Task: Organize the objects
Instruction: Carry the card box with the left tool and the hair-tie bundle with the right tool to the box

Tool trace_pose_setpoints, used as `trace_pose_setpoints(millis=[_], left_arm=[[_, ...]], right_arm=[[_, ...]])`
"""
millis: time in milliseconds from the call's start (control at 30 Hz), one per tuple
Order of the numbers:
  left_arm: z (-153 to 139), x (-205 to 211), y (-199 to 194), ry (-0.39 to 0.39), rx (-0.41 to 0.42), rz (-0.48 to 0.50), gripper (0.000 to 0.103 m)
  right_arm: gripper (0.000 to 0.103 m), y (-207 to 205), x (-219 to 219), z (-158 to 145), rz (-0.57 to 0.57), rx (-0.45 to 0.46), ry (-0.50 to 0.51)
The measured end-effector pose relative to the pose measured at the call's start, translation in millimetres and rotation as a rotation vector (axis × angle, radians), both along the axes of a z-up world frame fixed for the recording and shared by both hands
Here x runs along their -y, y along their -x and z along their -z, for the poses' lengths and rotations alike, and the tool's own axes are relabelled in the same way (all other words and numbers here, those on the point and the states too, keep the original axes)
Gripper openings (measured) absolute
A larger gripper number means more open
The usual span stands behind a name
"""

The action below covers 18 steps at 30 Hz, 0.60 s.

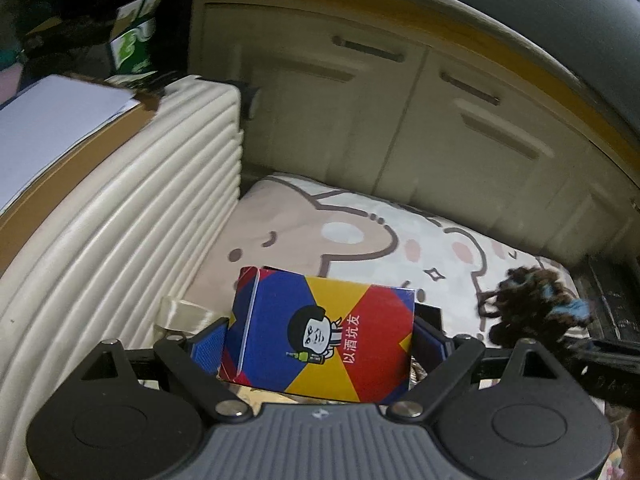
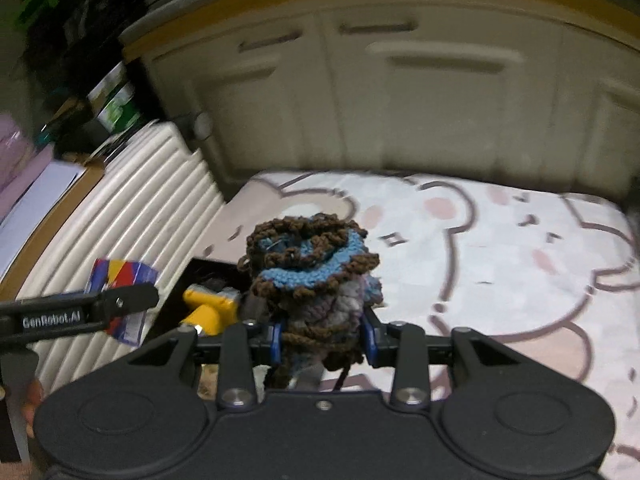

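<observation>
Left gripper (image 1: 322, 344) clamped wide across a colourful card-game box (image 1: 320, 332), blue, yellow and red with a cartoon face and Chinese lettering on the front. Jaws spread far because the box is grabbed across its long side, blue pads flat on both ends, box carried upright and clear of the bedding. Looks like a mid-carry hold rather than a pick or a drop.

Right gripper (image 2: 323, 334) squeezed about a third of the way in on a crocheted yarn piece (image 2: 310, 264), brown edging with blue and greyish wool. Soft bundle, so pinched low down while the top flops and fans out above the pads; a few loose strands hanging below. Held up off the surface too, so probably being moved somewhere together with the box.

Below and to the left in the right wrist view: a black tray or box (image 2: 208, 270) with something yellow (image 2: 210, 306) inside. Possibly the destination, can't say for sure.

Surface: a bed or cushion with a cartoon bear sheet (image 1: 360, 232), pale pink and beige. Ribbed cream suitcase (image 1: 132, 216) right alongside it, brown cardboard box with white paper (image 1: 52, 120) on top. Cream cabinet with recessed handles (image 1: 420, 112) behind, yellowish trim along its top edge. Dim, cluttered room, green packaging (image 1: 132, 40) off in the corner. Both views a bit smeared.
</observation>
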<state>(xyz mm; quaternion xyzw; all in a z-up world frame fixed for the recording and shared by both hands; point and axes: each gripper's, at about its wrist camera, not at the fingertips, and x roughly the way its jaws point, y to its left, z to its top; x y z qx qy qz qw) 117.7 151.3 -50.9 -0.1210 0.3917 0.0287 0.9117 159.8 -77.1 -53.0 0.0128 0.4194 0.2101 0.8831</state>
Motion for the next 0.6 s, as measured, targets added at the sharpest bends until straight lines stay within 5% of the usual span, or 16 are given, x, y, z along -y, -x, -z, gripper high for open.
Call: trace_pose_setpoints(millis=[533,600], left_arm=[[18,-37,-4,0.053,-0.040,-0.029,0.092],[23,-38,-5,0.070,-0.062,-0.017,0.092]], right_arm=[[0.039,-26,-82,55,-0.148,-0.106,0.023],[0.048,-29,-84,62,-0.146,-0.125,0.020]])
